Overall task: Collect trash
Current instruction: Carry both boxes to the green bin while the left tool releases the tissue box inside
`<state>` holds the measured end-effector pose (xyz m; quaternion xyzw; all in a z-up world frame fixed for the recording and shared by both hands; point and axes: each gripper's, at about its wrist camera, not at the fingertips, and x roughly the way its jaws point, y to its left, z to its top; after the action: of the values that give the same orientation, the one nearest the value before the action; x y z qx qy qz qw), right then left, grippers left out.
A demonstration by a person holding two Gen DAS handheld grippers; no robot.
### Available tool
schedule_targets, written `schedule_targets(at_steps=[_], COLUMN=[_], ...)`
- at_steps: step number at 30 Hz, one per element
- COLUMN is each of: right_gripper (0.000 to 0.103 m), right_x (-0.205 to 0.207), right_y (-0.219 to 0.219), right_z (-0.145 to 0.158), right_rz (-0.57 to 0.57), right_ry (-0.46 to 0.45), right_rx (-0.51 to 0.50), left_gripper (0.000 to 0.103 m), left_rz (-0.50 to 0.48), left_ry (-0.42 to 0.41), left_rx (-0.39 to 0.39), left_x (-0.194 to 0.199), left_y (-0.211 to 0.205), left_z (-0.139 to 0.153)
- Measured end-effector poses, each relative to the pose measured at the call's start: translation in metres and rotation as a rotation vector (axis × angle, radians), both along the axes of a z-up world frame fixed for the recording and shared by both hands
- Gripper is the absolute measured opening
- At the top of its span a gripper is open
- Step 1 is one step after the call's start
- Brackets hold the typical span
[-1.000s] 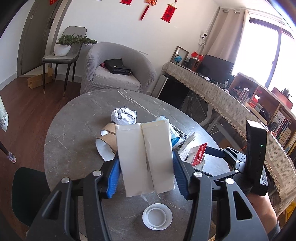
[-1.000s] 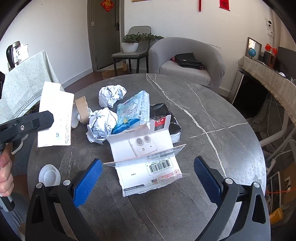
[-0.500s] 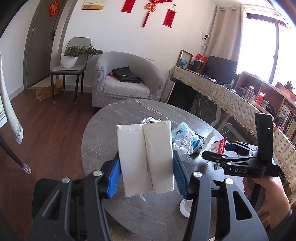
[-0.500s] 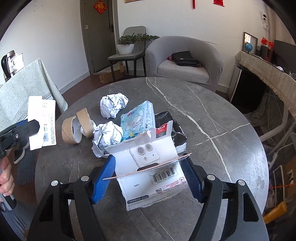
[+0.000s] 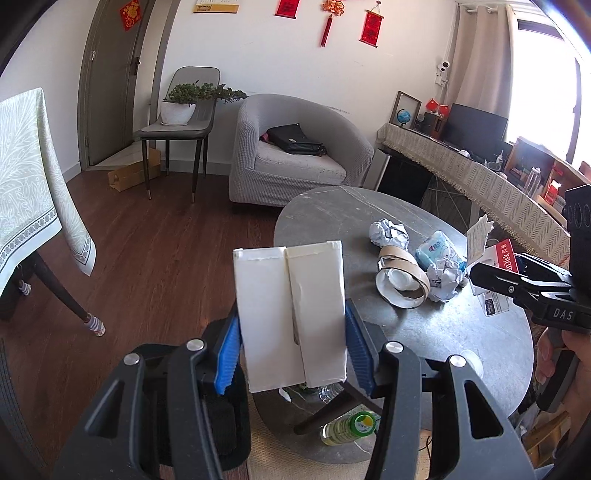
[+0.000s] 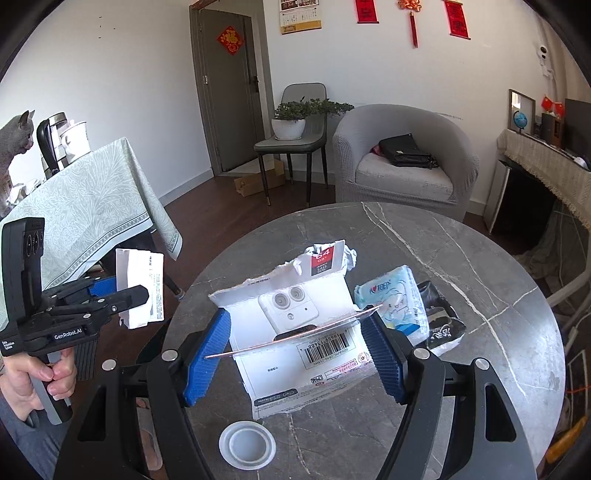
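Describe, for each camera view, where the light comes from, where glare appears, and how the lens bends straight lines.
Left wrist view: the bright window at upper right is blown out to white; door frame and walls bow outward. Right wrist view: soft daylight, a pale sheen on the round grey marble table, black vignette in the corners, everything sharp.

Black gripper (image 5: 291,350) frames with silver screws, ribbed blue pads (image 5: 229,354), bare-skinned hands (image 6: 40,384).

Domestic living room. Far side: grey tub armchair (image 6: 404,158) with a black bag (image 6: 408,150), a dining chair bearing a potted plant (image 6: 291,120), and red festive hangings (image 6: 412,20) on the wall. Near: round marble table (image 6: 480,295) on wood flooring (image 5: 147,258); grey cat (image 6: 13,138), far left.
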<state>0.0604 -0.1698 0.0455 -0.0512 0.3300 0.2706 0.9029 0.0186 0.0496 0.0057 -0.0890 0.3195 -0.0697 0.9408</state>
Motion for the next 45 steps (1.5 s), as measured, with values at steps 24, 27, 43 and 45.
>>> schedule_targets(at_steps=[24, 27, 43, 45], right_gripper=[0.074, 0.074, 0.074, 0.074], right_x=[-0.013, -0.016, -0.016, -0.016], right_y=[0.161, 0.177, 0.234, 0.241], right_z=[-0.006, -0.013, -0.039, -0.046], right_rz=[0.245, 0.267, 0.313, 0.319], right_ry=[0.039, 0.05, 0.098, 0.107], right_rx=[0.032, 0.023, -0.014, -0.032], left_gripper=[0.054, 0.054, 0.058, 0.057], left_rz=[0.211, 0.217, 0.252, 0.266], left_ry=[0.321, 0.346, 0.311, 0.286], left_rx=[-0.092, -0.103, -0.123, -0.123], left_x=[0.001, -0.001, -0.016, -0.023], left_y=[0.142, 0.15, 0.181, 0.19], left_z=[-0.103, -0.109, -0.094, -0.086])
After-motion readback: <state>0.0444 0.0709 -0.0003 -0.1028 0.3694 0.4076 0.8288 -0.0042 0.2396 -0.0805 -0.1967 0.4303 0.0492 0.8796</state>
